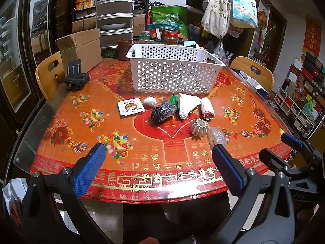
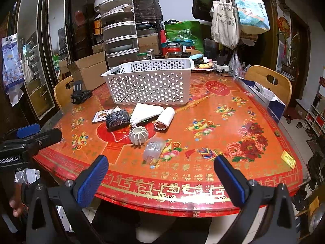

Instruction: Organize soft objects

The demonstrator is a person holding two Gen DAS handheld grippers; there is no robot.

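A white perforated basket (image 1: pixel 172 71) (image 2: pixel 150 81) stands on the red table. In front of it lie a dark knitted bundle (image 1: pixel 162 111) (image 2: pixel 117 119), a white cloth pouch (image 1: pixel 187 104) (image 2: pixel 145 111), a rolled white cloth (image 1: pixel 207 108) (image 2: pixel 165 118), a small white ball (image 1: pixel 150 101), a flat printed packet (image 1: pixel 131 106) (image 2: pixel 100 116), a ribbed white pumpkin-shaped object (image 1: pixel 199 127) (image 2: pixel 138 135) and a clear soft piece (image 1: pixel 217 135) (image 2: pixel 153 149). My left gripper (image 1: pixel 158 166) and right gripper (image 2: pixel 160 180) are both open and empty, near the table's front edge.
A cardboard box (image 1: pixel 81 48) and a black phone stand (image 1: pixel 76 77) sit at the back left. Jars and stacked containers (image 1: pixel 114 14) stand behind the basket. Wooden chairs (image 1: pixel 252 71) flank the table. A yellow card (image 2: pixel 288 159) lies at the right edge.
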